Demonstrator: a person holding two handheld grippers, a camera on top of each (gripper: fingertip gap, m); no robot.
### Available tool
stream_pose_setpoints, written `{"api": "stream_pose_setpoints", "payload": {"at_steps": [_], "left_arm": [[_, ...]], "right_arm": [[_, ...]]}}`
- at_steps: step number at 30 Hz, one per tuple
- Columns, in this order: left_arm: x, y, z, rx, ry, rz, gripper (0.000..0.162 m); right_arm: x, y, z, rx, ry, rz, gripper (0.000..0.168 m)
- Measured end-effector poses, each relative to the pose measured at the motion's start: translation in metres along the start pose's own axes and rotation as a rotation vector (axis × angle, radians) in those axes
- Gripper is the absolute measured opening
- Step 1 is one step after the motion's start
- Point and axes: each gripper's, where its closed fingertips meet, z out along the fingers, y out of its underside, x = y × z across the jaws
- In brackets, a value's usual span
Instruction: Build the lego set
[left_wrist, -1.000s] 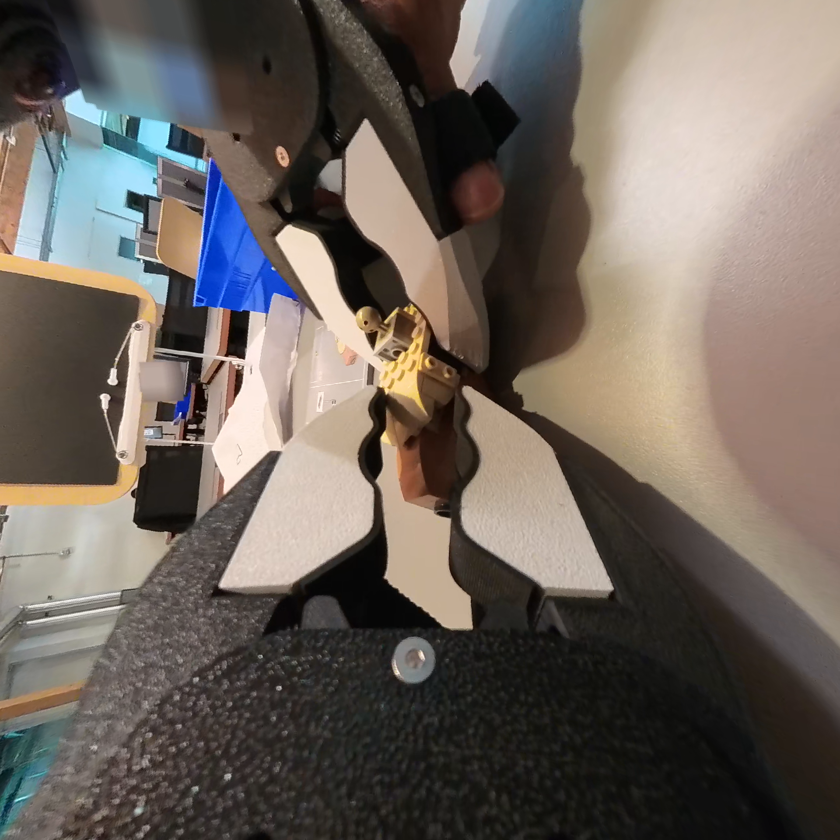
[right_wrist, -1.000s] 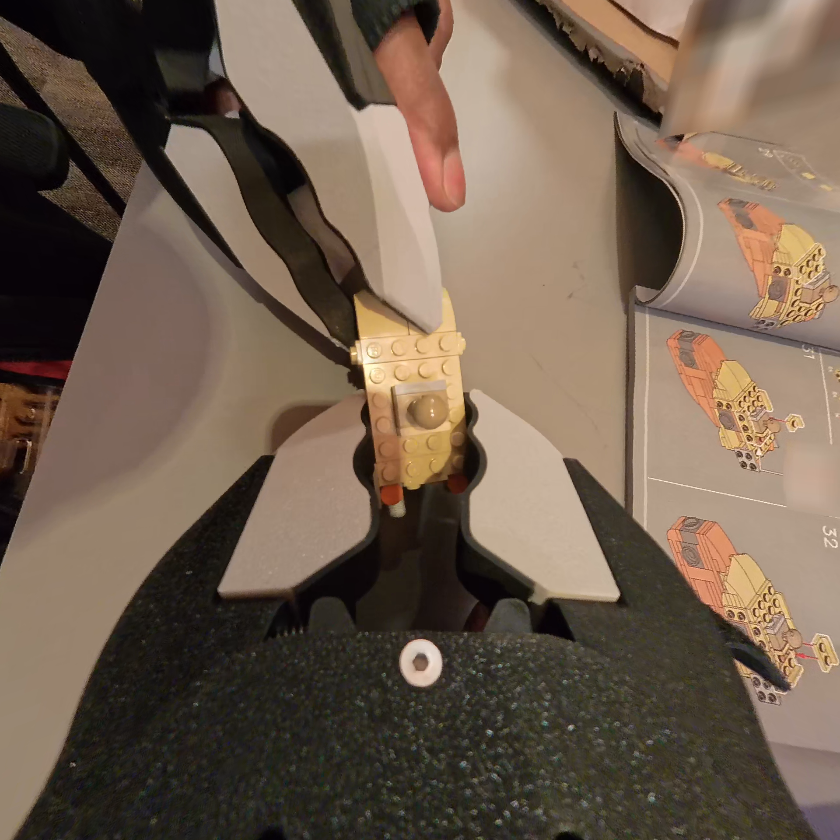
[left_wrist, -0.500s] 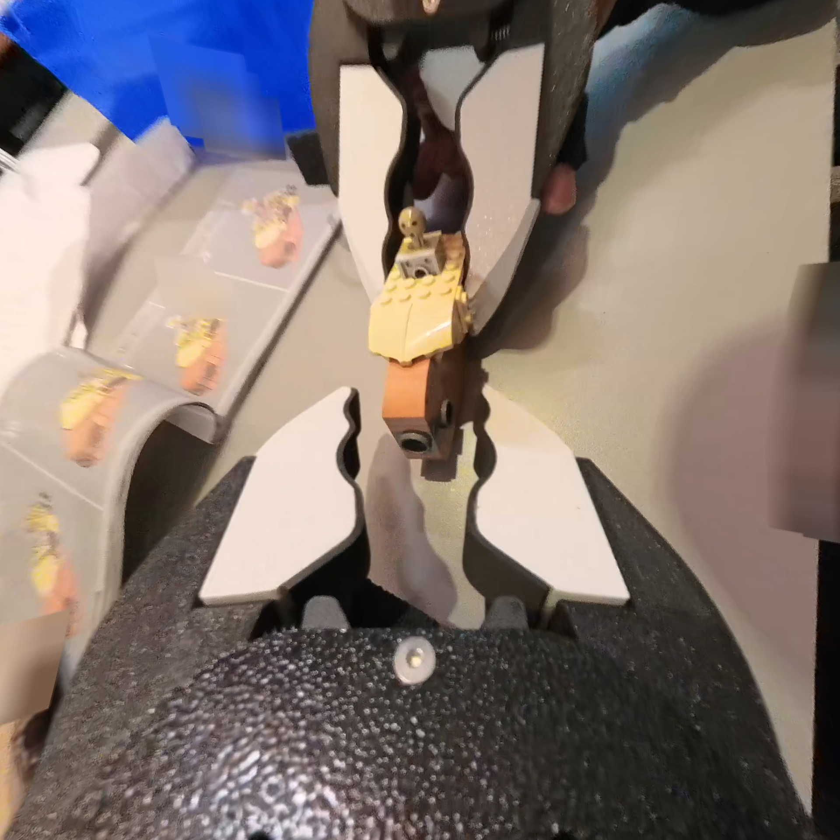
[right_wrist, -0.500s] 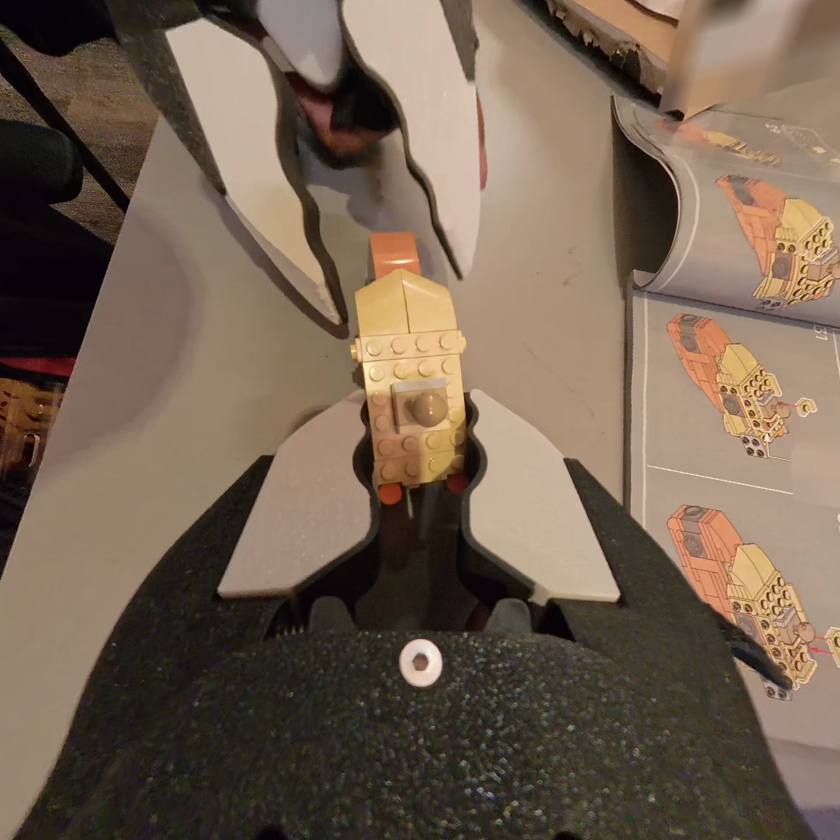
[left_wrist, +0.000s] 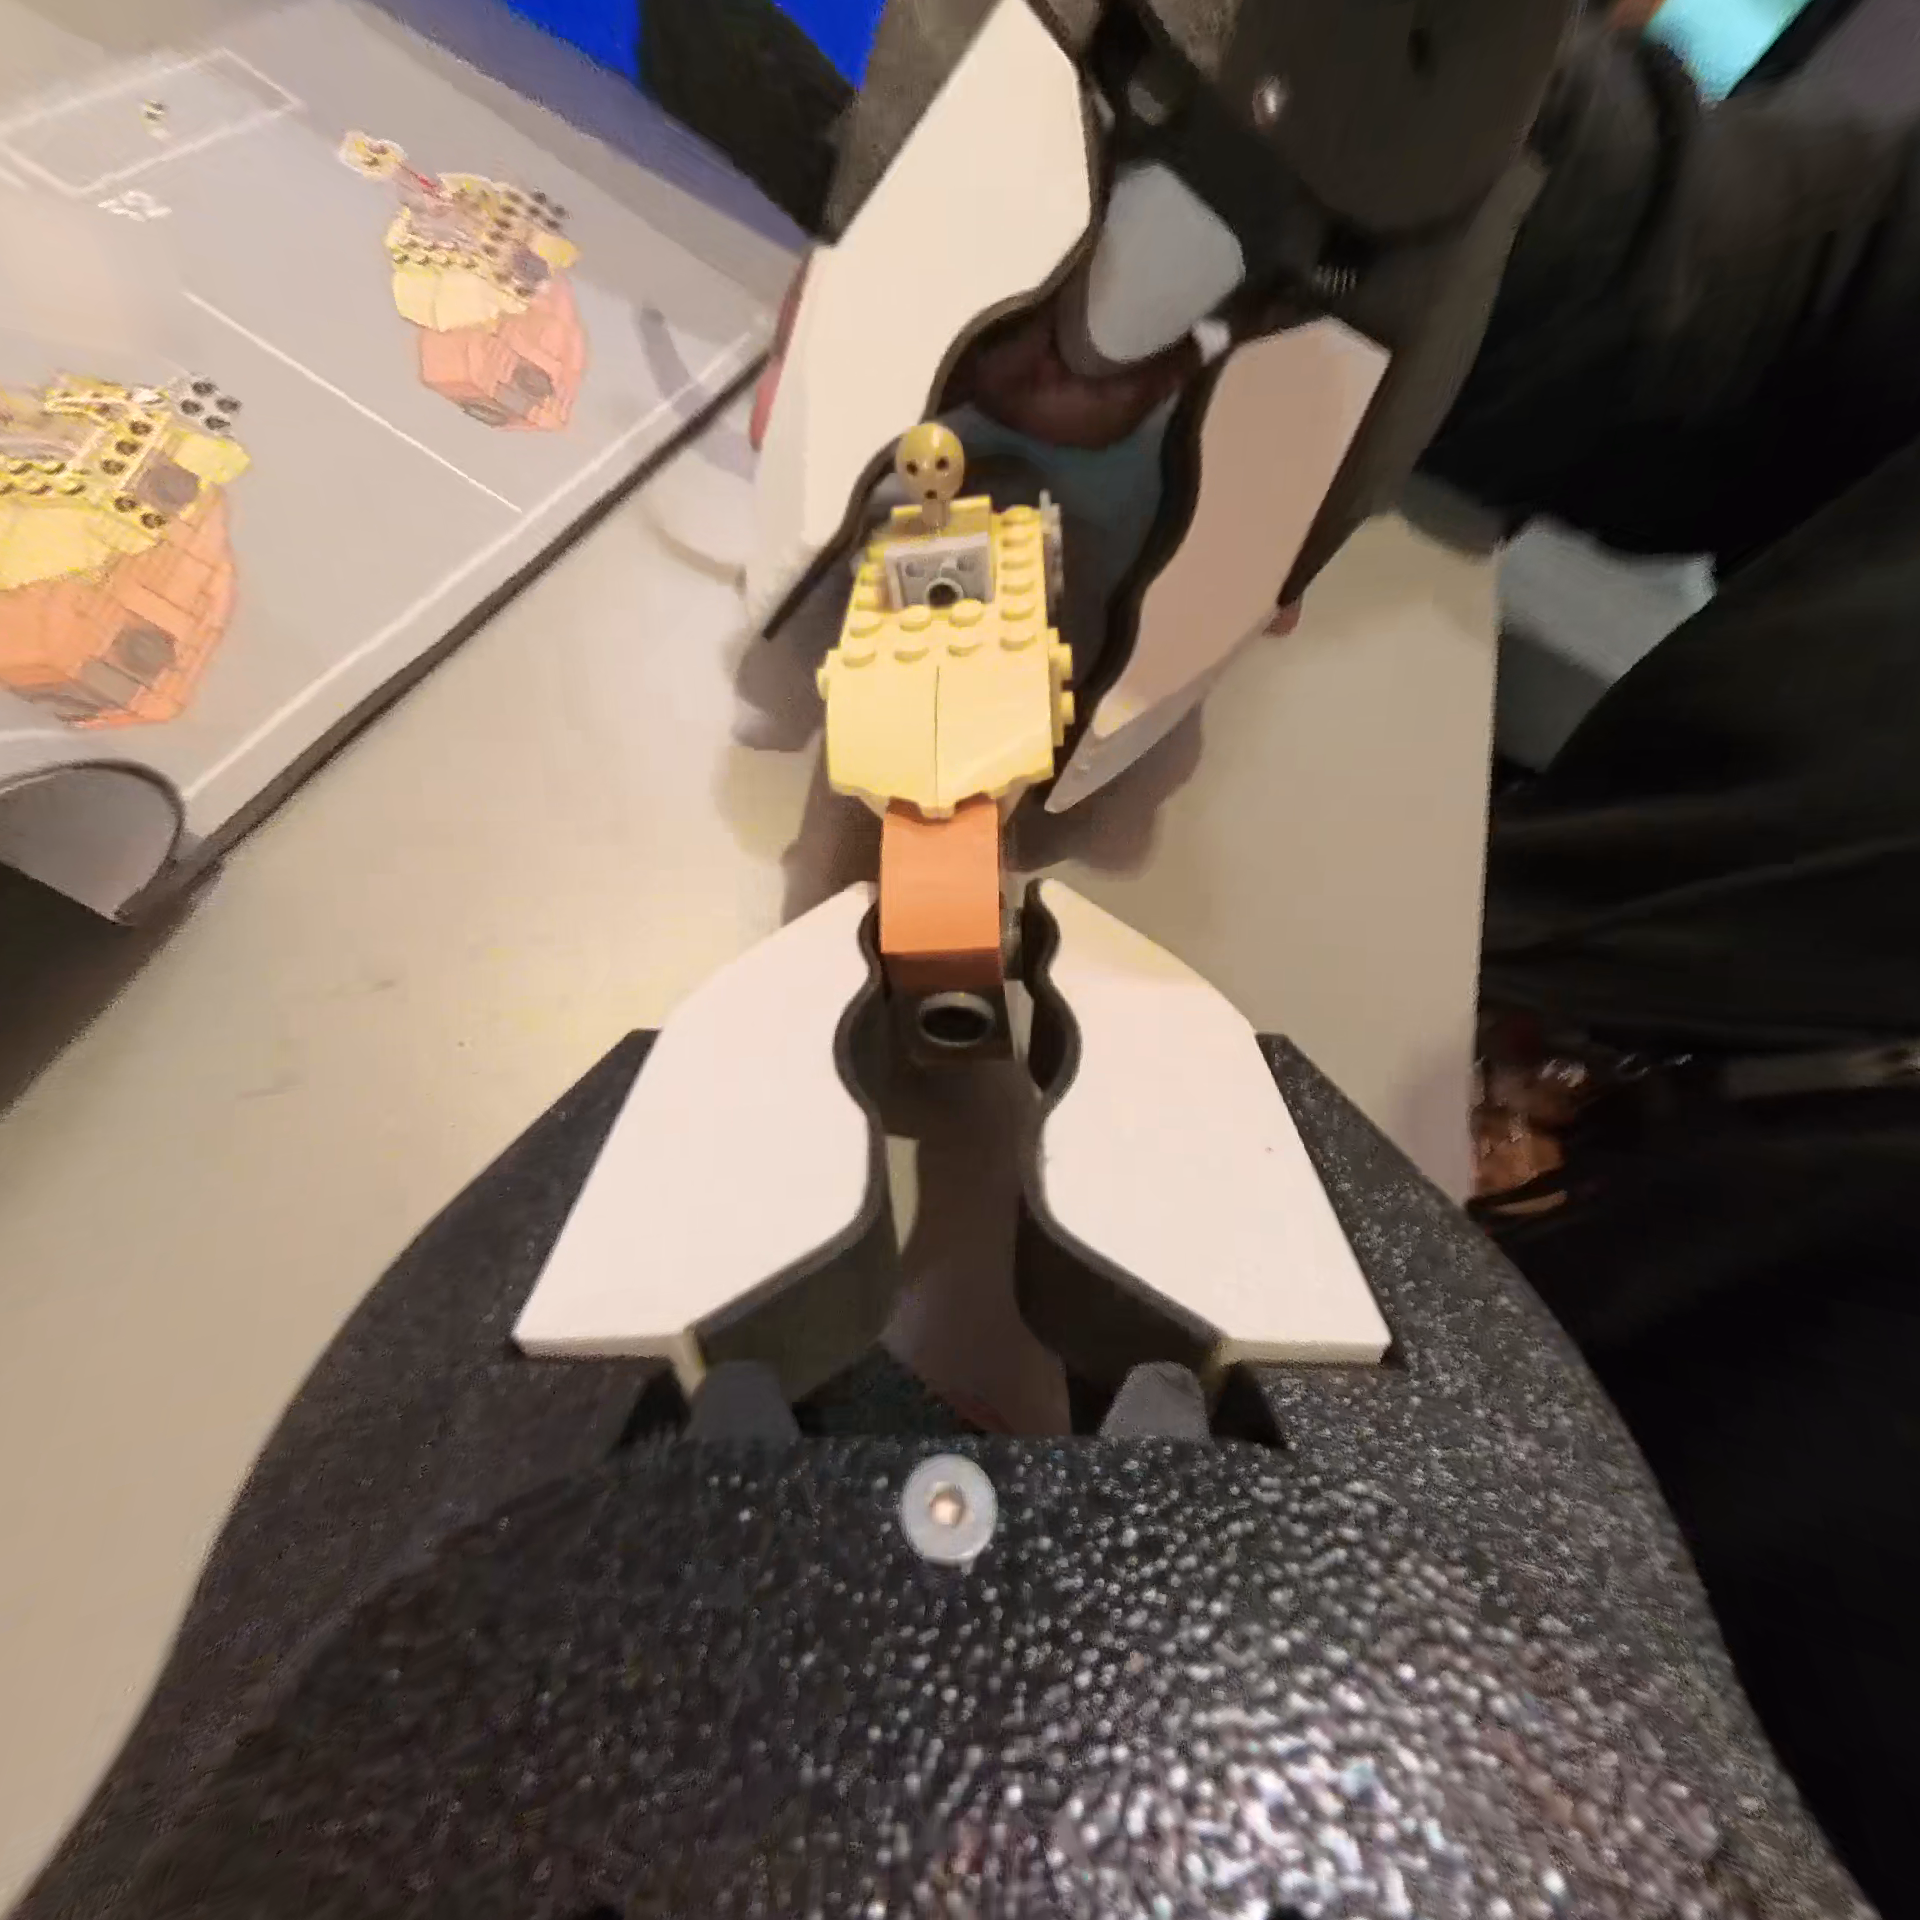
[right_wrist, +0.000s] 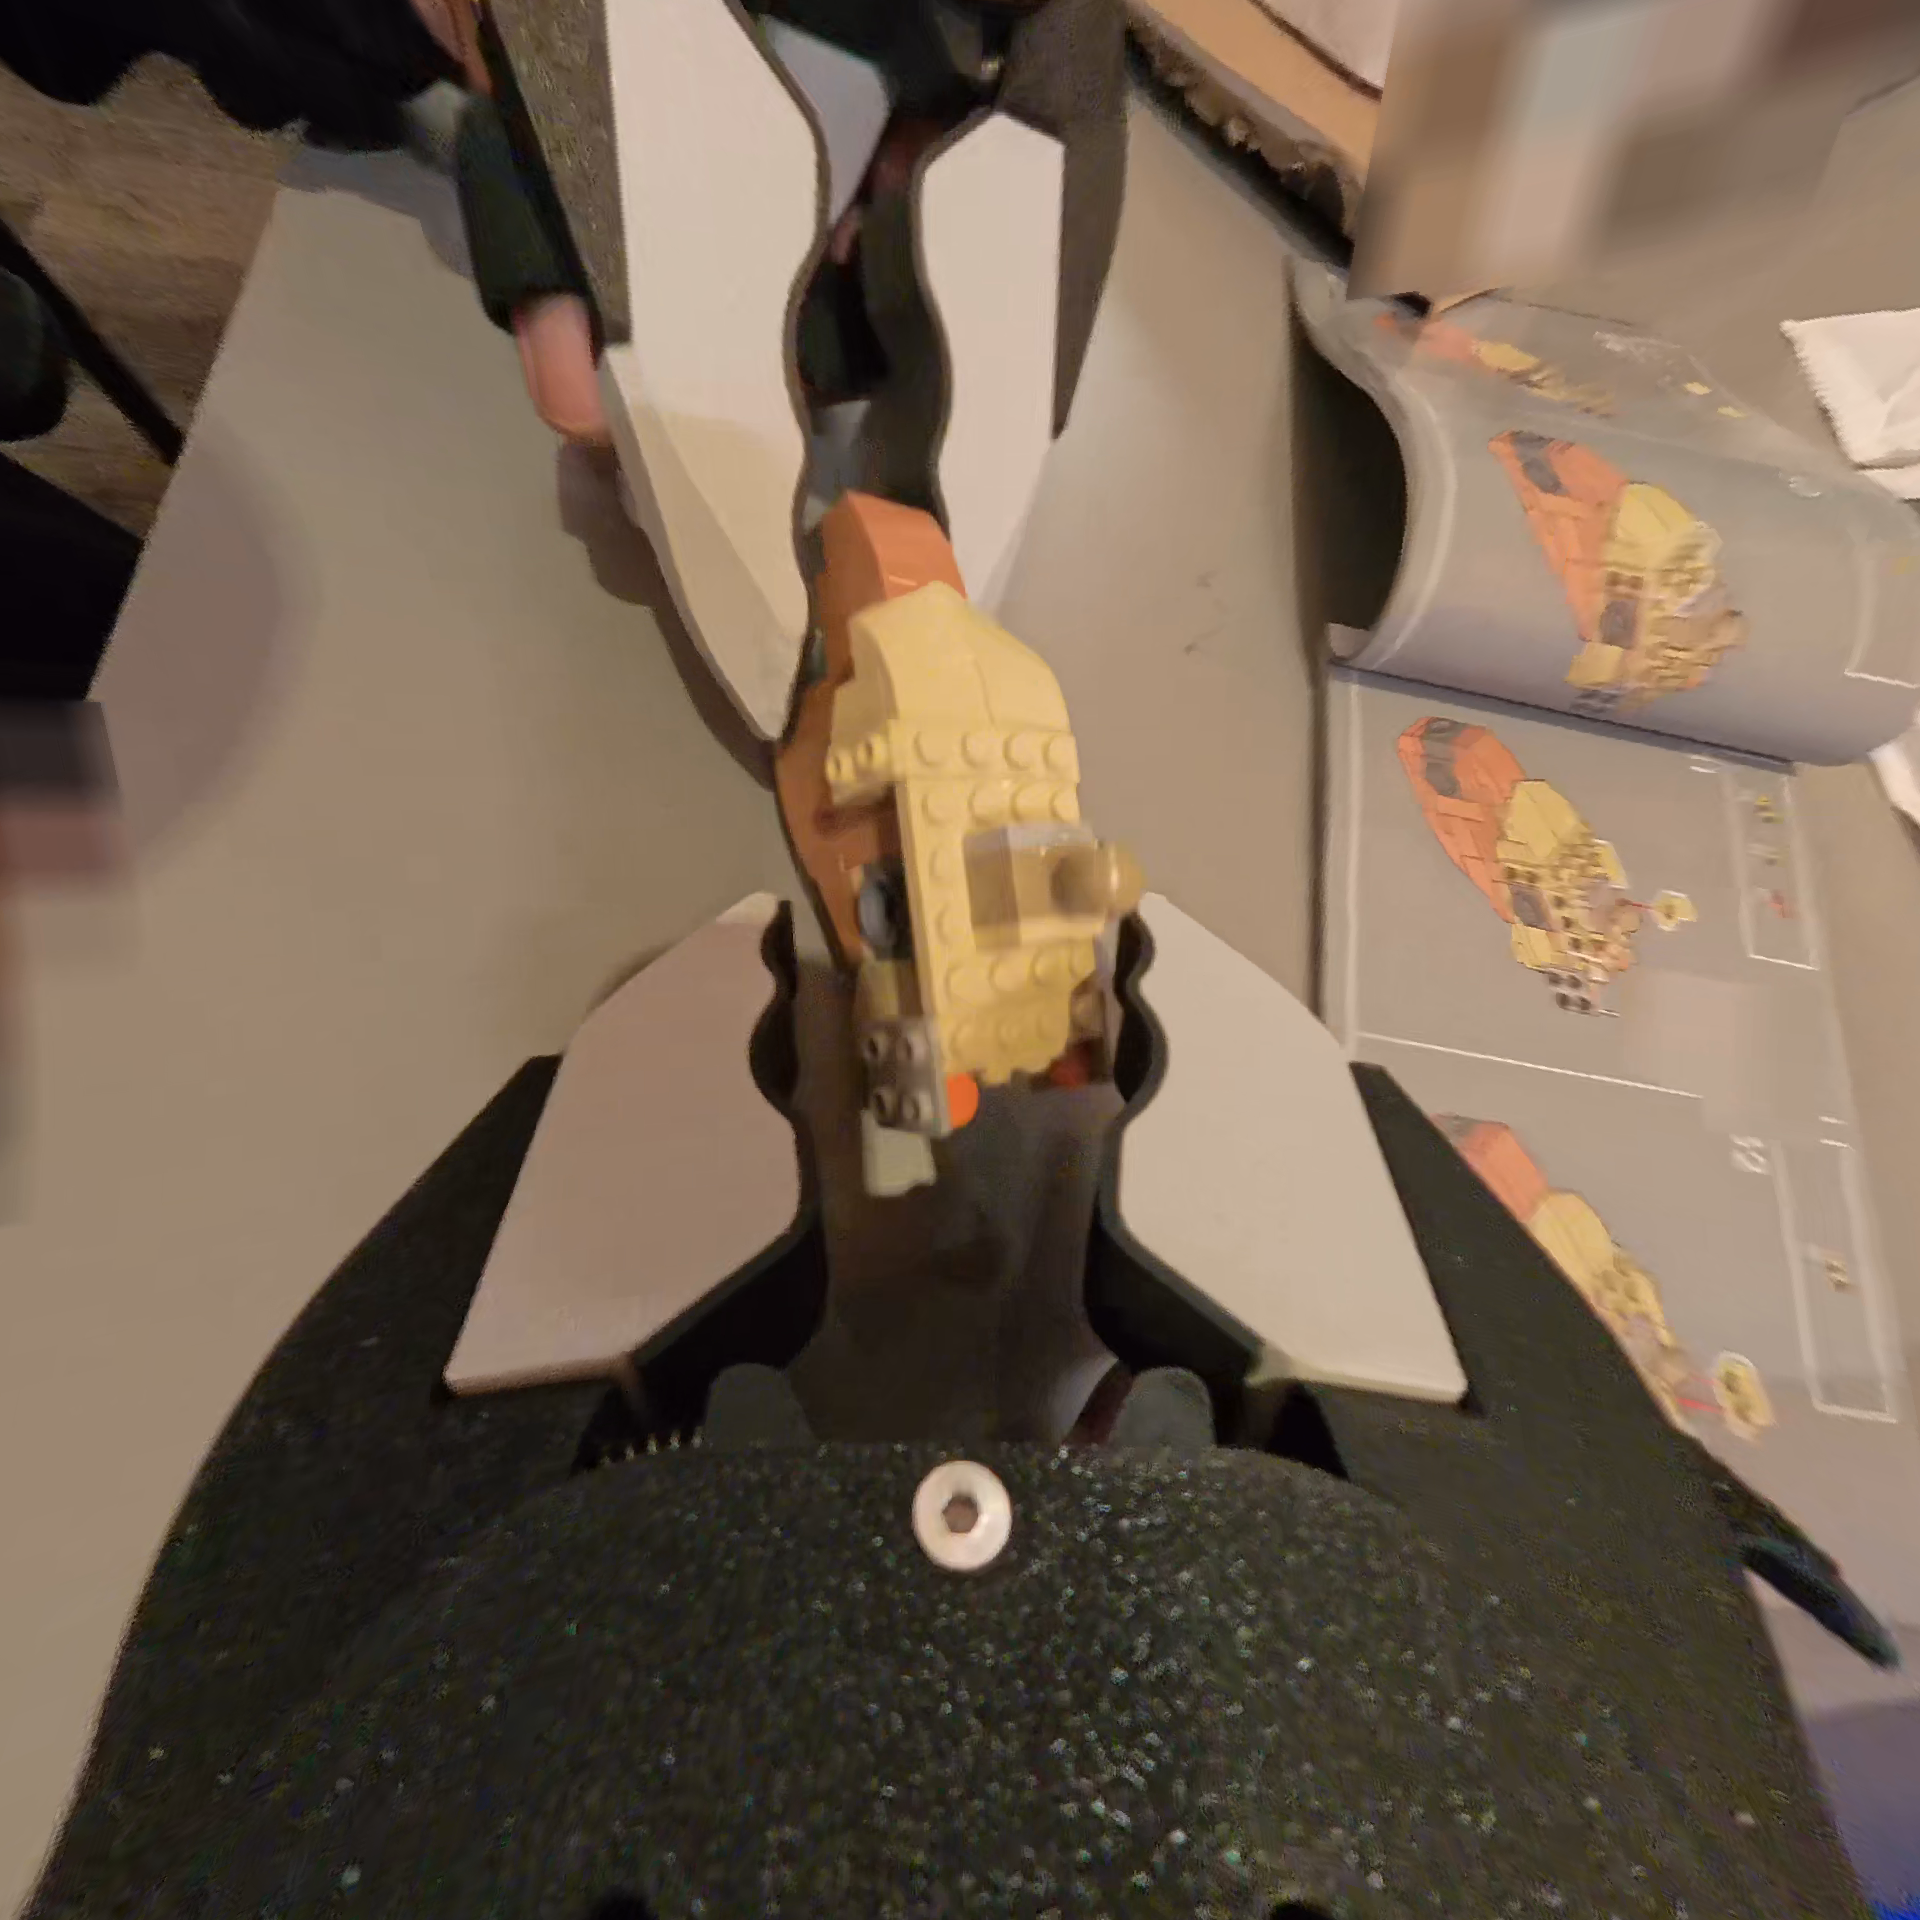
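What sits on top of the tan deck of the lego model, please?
A grey block sits on the lego model, carrying a round-headed tan pin. The studs beneath the block are covered.

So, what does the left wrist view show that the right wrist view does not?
Only the left wrist view shows the round hole in the model's orange end. Only the right wrist view shows the small grey studded piece under the tan end. Both show the lego model, the left gripper and right gripper closed on its ends, and the instruction booklet.
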Motion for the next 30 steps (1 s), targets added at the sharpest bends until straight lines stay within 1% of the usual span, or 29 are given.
{"api": "stream_pose_setpoints", "payload": {"at_steps": [2,3,8,12,18,21,23,25,28,30], "left_arm": [[0.000,-0.008,-0.003,0.064,0.048,-0.096,0.023],[-0.001,-0.011,-0.005,0.087,0.068,-0.133,0.023],[-0.002,-0.021,-0.010,0.179,0.146,-0.255,0.023],[-0.002,-0.023,-0.013,0.206,0.169,-0.279,0.022],[-0.004,-0.025,-0.014,0.220,0.159,-0.283,0.022],[-0.006,-0.025,-0.013,0.228,0.128,-0.270,0.022],[-0.009,-0.026,-0.013,0.231,0.071,-0.221,0.022],[-0.014,-0.028,-0.013,0.231,-0.038,-0.108,0.022],[-0.031,-0.031,-0.016,0.187,-0.321,0.185,0.022],[-0.042,-0.033,-0.020,0.145,-0.503,0.360,0.022]], "right_arm": [[0.011,-0.002,-0.007,0.024,0.055,0.010,0.067],[0.015,-0.004,-0.012,0.042,0.078,0.019,0.068],[0.032,-0.009,-0.028,0.120,0.160,0.048,0.068],[0.032,-0.008,-0.026,0.118,0.184,0.010,0.067],[0.033,-0.013,-0.028,0.137,0.246,-0.081,0.066],[0.035,-0.018,-0.032,0.170,0.284,-0.126,0.064],[0.035,-0.021,-0.036,0.196,0.301,-0.148,0.064],[0.035,-0.023,-0.039,0.216,0.293,-0.129,0.064],[0.036,-0.026,-0.044,0.254,0.268,-0.021,0.065],[0.037,-0.029,-0.049,0.290,0.253,0.097,0.065]]}}
